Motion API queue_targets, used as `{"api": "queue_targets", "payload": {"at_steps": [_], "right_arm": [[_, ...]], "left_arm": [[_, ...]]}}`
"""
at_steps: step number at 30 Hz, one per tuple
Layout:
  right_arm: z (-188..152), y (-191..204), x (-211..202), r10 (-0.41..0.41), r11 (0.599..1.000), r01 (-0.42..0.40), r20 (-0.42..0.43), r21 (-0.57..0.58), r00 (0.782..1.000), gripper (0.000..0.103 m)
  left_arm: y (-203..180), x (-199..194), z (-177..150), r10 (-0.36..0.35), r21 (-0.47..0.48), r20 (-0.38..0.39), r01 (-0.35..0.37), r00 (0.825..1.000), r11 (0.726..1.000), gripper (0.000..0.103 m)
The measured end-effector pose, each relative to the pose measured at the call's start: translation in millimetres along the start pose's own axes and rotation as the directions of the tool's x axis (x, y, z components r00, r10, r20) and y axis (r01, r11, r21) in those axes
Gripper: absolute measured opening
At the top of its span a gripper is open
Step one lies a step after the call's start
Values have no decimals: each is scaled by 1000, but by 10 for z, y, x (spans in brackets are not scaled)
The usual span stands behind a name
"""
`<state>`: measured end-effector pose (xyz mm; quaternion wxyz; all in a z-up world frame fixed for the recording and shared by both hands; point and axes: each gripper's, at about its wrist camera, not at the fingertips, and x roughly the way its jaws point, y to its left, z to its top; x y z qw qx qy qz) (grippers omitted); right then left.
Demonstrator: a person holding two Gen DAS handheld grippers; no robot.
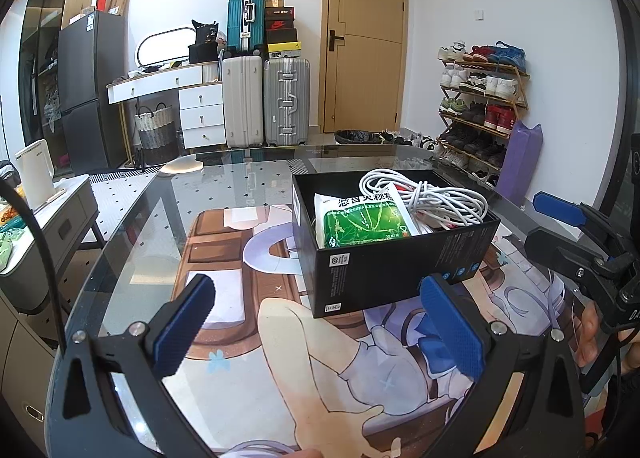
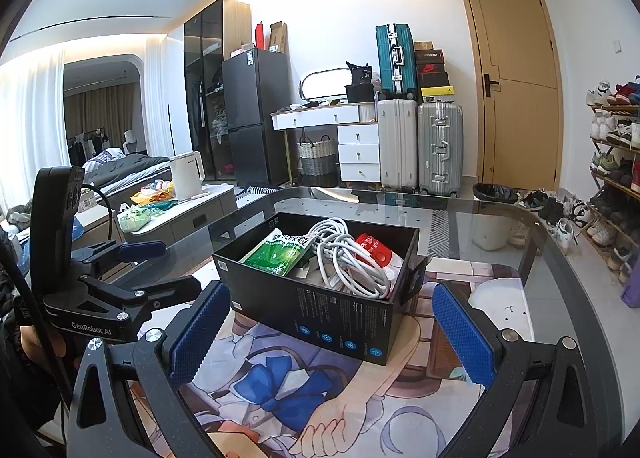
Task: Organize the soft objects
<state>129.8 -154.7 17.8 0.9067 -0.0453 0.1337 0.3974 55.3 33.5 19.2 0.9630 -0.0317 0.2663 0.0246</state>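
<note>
A black open box stands on the glass table; it also shows in the right wrist view. Inside lie a green and white soft packet, a coiled white cable and a red and white packet. My left gripper is open and empty, just short of the box's near corner. My right gripper is open and empty, straddling the box's near side. Each gripper shows in the other's view: the right one and the left one.
A printed anime mat lies under the glass table. A side table with a white kettle and snack bags stands at the left. Suitcases, a shoe rack, a bin and a door stand beyond.
</note>
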Motion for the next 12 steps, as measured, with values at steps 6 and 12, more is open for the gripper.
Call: {"api": "queue_targets", "payload": {"at_steps": [6, 12], "right_arm": [[0, -2, 0, 1, 1000, -1, 0, 1, 1000, 102], [2, -7, 7, 0, 1000, 0, 0, 3, 1000, 102]], "left_arm": [[-1, -6, -2, -5, -1, 3, 5, 1000, 1000, 103], [-5, -22, 2, -5, 0, 4, 5, 1000, 1000, 103]]}}
